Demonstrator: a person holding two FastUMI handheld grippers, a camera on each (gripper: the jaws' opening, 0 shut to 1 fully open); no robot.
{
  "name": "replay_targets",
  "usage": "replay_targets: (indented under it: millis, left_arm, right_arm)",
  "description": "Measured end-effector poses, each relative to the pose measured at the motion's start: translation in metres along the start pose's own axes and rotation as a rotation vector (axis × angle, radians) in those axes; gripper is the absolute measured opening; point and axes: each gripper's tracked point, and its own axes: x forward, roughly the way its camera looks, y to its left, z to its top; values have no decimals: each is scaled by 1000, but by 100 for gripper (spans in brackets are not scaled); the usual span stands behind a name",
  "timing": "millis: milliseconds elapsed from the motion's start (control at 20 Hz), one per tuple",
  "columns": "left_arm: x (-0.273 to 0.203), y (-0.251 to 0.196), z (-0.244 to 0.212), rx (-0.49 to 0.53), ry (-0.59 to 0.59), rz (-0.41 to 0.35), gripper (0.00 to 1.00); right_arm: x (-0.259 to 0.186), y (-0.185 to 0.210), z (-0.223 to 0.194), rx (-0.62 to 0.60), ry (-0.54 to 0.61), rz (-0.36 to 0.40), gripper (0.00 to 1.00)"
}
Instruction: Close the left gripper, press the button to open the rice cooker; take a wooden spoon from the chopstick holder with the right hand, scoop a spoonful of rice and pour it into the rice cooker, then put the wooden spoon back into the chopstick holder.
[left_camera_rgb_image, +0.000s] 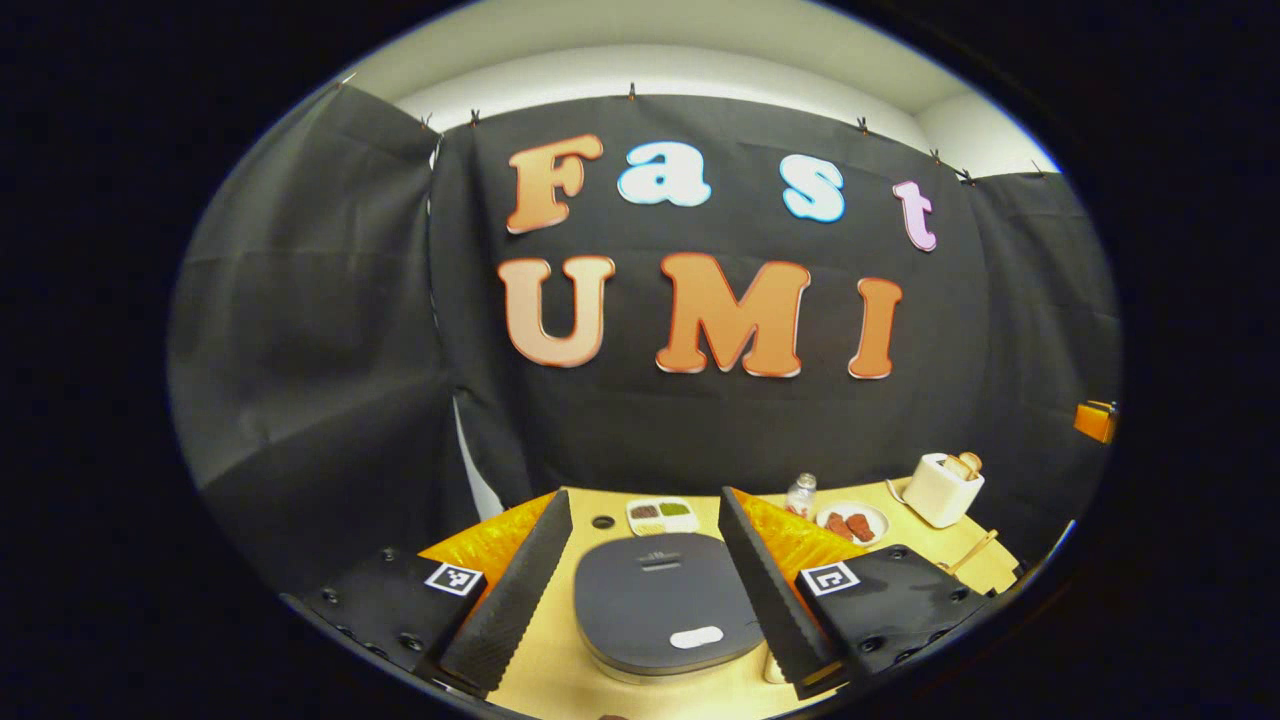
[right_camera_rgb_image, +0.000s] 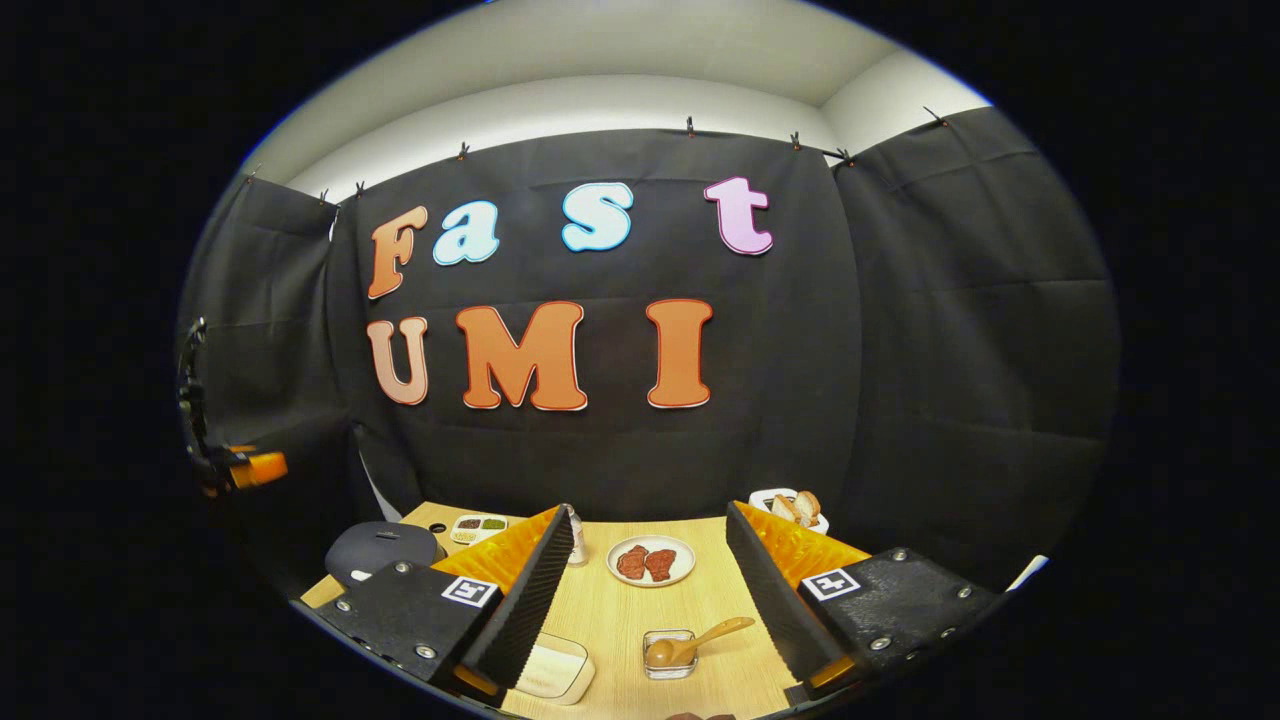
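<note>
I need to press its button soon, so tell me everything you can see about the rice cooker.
The rice cooker is a dark grey, rounded-square appliance that looks like matte plastic. Its lid is shut and lies flat, with a slot-like recess near the back edge and a pale oval button near the front edge. It sits on the wooden table, framed between the left gripper's open jaws, which are not touching it. The right gripper view shows it at the table's left end.
</note>
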Motion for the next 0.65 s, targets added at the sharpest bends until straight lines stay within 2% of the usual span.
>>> replay_targets:
  millis: [150, 300, 450, 650]
  left_arm:
    - [-33, 15, 47, -4, -76, 31, 99]
    - [-62, 30, 74, 10, -121, 57, 99]
    - [-72, 41, 78, 32, -128, 75, 100]
    - [-76, 50, 72, -2, -117, 96, 100]
  right_arm:
    - [-2, -5, 6, -12, -14, -9, 95]
    - [-6, -10, 18, -22, -41, -16, 95]
    - [-12, -13, 18, -34, -58, -28, 95]
    - [-16, -19, 20, -52, -66, -46, 95]
